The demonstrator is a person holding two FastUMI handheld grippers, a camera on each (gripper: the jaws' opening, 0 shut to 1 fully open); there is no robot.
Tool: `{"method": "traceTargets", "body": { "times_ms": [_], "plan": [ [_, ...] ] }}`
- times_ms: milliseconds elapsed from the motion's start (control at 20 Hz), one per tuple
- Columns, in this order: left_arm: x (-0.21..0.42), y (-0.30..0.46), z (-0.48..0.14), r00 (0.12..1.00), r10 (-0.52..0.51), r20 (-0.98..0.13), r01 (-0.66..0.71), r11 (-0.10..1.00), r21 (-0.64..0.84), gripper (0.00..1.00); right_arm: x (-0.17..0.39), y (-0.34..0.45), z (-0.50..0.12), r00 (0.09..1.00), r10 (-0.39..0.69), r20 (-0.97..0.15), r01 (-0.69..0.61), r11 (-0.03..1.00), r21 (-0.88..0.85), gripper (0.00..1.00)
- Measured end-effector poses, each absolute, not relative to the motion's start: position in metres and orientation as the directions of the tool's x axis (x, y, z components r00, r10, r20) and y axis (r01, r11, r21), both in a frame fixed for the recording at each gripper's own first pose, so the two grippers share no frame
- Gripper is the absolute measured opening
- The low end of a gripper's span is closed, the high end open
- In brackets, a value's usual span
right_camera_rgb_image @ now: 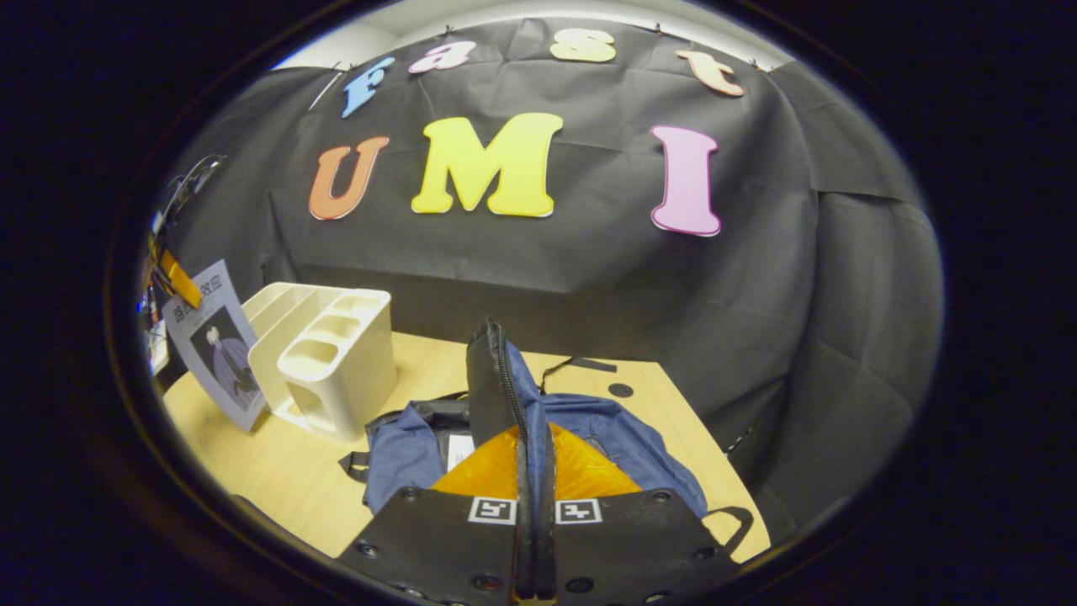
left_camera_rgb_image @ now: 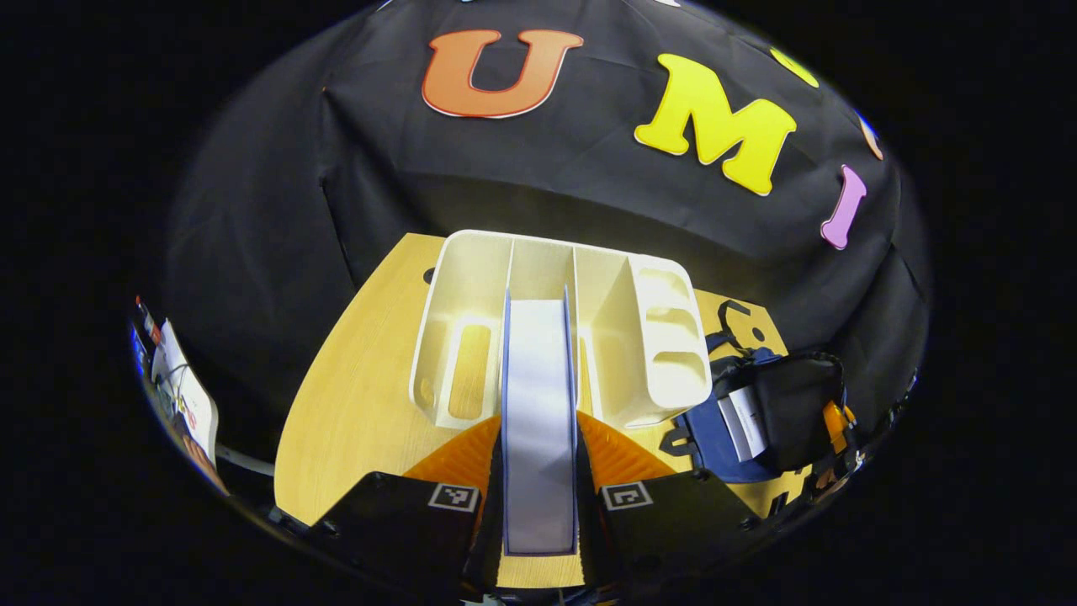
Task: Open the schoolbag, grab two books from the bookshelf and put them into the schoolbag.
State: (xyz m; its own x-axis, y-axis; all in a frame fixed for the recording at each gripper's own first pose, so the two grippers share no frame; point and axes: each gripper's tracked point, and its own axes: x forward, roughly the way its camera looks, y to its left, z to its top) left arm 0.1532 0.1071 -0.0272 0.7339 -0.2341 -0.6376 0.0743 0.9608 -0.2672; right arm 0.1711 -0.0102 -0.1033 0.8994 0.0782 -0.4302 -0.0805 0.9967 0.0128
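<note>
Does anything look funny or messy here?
Nothing looks spilled or broken. The bag lies on the table with its flap pulled up by the right tool, so it gapes open. The left tool holds a book on edge, above the shelf. That fits the job.

No readable text on anything.

right gripper [right_camera_rgb_image: 533, 471] apparently pinching schoolbag flap [right_camera_rgb_image: 492, 379]
</note>
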Motion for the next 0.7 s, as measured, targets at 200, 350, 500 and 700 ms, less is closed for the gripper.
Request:
{"method": "traceTargets", "body": {
  "times_ms": [200,350,500,700],
  "plan": [
    [0.121,0.118,-0.037,0.752,-0.261,-0.605,0.027,0.930,-0.367,0.39,0.169,-0.009,-0.104,0.897,0.071,-0.436,-0.073,0.997,0.011,0.02],
    [0.101,0.125,-0.046,0.752,-0.291,-0.591,-0.018,0.888,-0.460,0.40,0.167,-0.011,-0.104,0.897,0.060,-0.438,-0.067,0.998,-0.001,0.02],
    [0.082,0.124,-0.052,0.753,-0.340,-0.563,-0.034,0.835,-0.549,0.39,0.165,-0.010,-0.104,0.896,0.055,-0.441,-0.061,0.998,0.001,0.02],
    [0.064,0.108,-0.056,0.731,-0.452,-0.511,-0.014,0.739,-0.673,0.39,0.166,-0.008,-0.102,0.894,0.047,-0.446,-0.064,0.998,-0.022,0.02]
  ]
}}
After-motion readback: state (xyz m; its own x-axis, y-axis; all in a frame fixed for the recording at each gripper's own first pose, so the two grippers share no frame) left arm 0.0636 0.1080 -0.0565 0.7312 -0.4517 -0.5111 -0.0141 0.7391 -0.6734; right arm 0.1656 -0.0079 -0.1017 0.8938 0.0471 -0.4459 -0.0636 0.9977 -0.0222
